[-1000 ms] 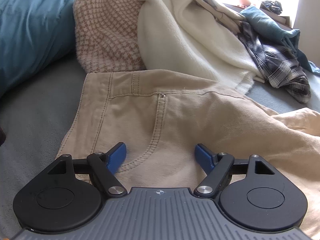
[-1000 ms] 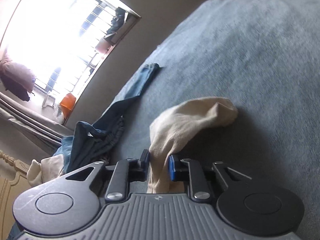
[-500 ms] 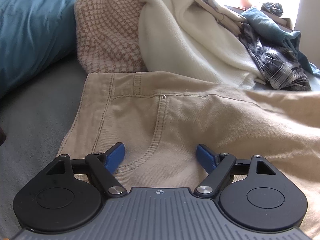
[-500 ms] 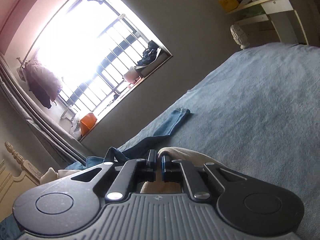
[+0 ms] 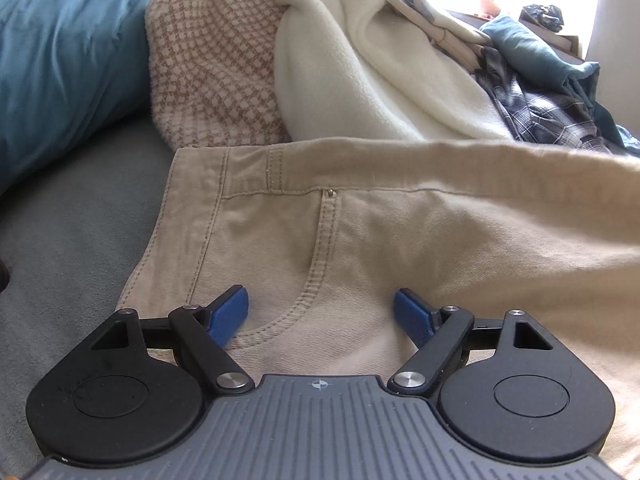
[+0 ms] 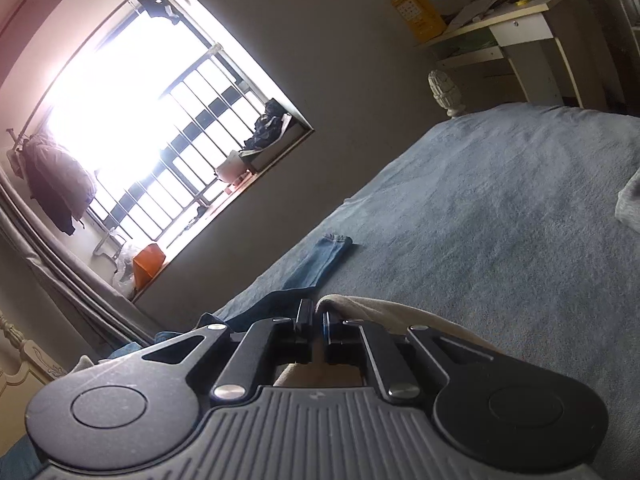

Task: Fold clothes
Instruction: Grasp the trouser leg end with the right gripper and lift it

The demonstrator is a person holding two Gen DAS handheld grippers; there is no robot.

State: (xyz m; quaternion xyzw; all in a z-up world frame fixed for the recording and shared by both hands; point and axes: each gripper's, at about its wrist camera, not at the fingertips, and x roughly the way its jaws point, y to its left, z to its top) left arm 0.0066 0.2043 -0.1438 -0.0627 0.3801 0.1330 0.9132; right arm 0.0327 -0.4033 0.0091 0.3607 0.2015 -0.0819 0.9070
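Trouser leg (image 6: 384, 312) (mostly behind right gripper (image 6: 316, 322))

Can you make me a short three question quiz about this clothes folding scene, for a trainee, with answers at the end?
1. True or false: the left gripper is clamped on the khaki trousers.
2. What does the right gripper hold: (a) the jeans leg, (b) beige fabric, (c) nothing?
3. Which garment lies directly right of the checked fabric?

Key
1. False; its jaws stand open over them.
2. b
3. The cream fleece.
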